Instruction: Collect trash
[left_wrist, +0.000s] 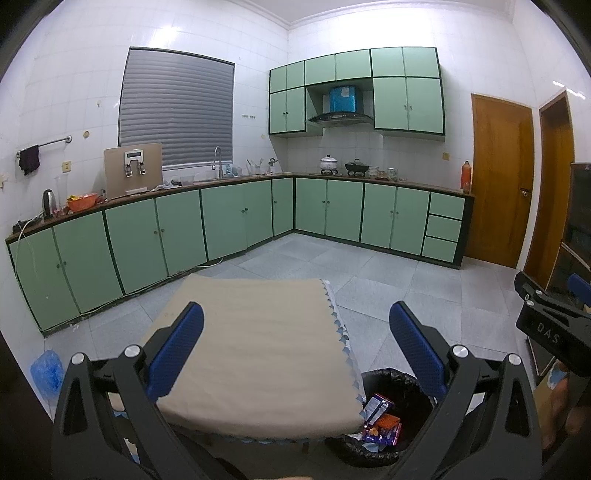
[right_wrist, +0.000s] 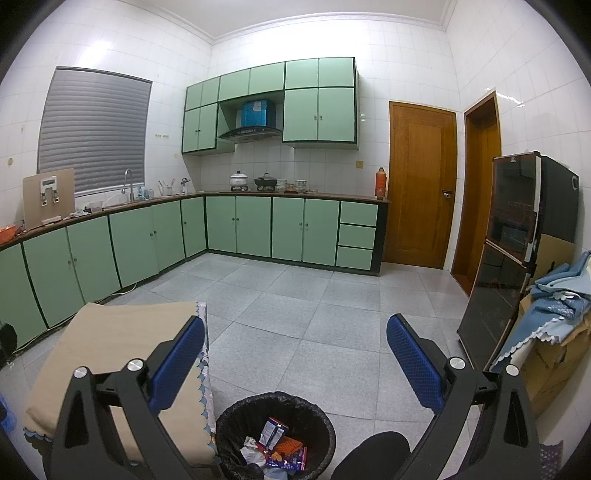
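Left hand-held gripper (left_wrist: 295, 347): wide, empty
Right hand-held gripper (right_wrist: 295, 358): wide, empty
Black lined round bin (right_wrist: 317, 417): holds wrappers
Risk: stray trash possibly hidden beyond beige cloth-covered tabletop (left_wrist: 258, 332)

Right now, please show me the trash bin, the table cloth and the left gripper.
trash bin (right_wrist: 236, 417): right wrist view, on its black rim.
table cloth (left_wrist: 258, 332): left wrist view, bare beige top.
left gripper (left_wrist: 295, 347): left wrist view, midway between fingertips.
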